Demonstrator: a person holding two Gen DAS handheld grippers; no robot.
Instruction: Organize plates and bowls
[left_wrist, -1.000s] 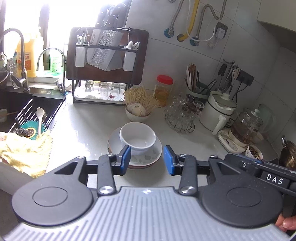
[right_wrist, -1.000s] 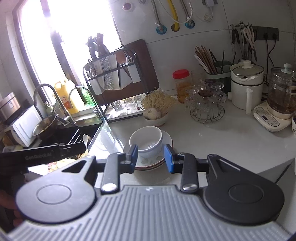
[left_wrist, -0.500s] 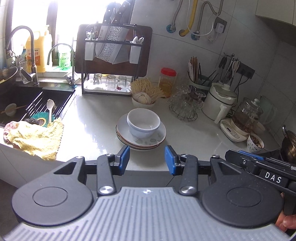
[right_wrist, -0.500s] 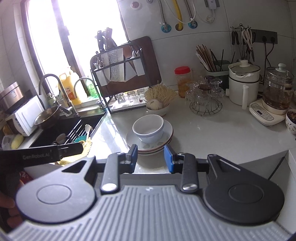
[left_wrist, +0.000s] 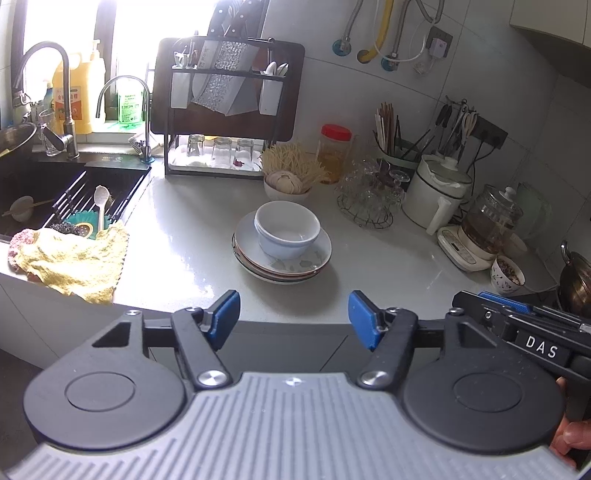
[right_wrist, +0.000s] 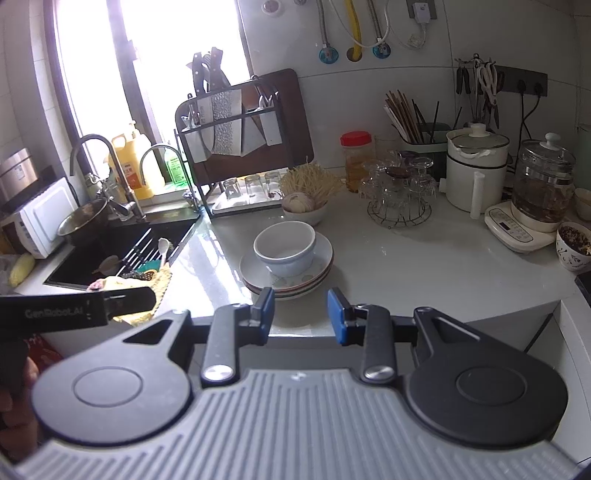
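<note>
A white bowl (left_wrist: 287, 230) (right_wrist: 285, 246) sits upright on a short stack of plates (left_wrist: 314, 258) (right_wrist: 322, 262) in the middle of the white counter. My left gripper (left_wrist: 293, 315) hangs over the counter's front edge, well short of the stack; its jaws are opening and nothing is between them. My right gripper (right_wrist: 301, 314) is also back at the front edge, below the plates; its jaws are opening a little, with nothing between them. Each gripper's black body shows at the side of the other view.
A dark sink (left_wrist: 55, 192) with a yellow cloth (left_wrist: 74, 258) lies left. Behind the stack stand a bowl of noodles and garlic (left_wrist: 288, 181), a rack of glasses (left_wrist: 218, 147), a wire stand of glassware (left_wrist: 369, 195), a white pot (left_wrist: 436, 192), a glass kettle (left_wrist: 487, 229) and a small patterned cup (left_wrist: 508, 269).
Both grippers have drawn back from the stack toward the counter's front edge. The left jaws have spread much wider; the right jaws have spread slightly. Bowl and plates have not moved.
</note>
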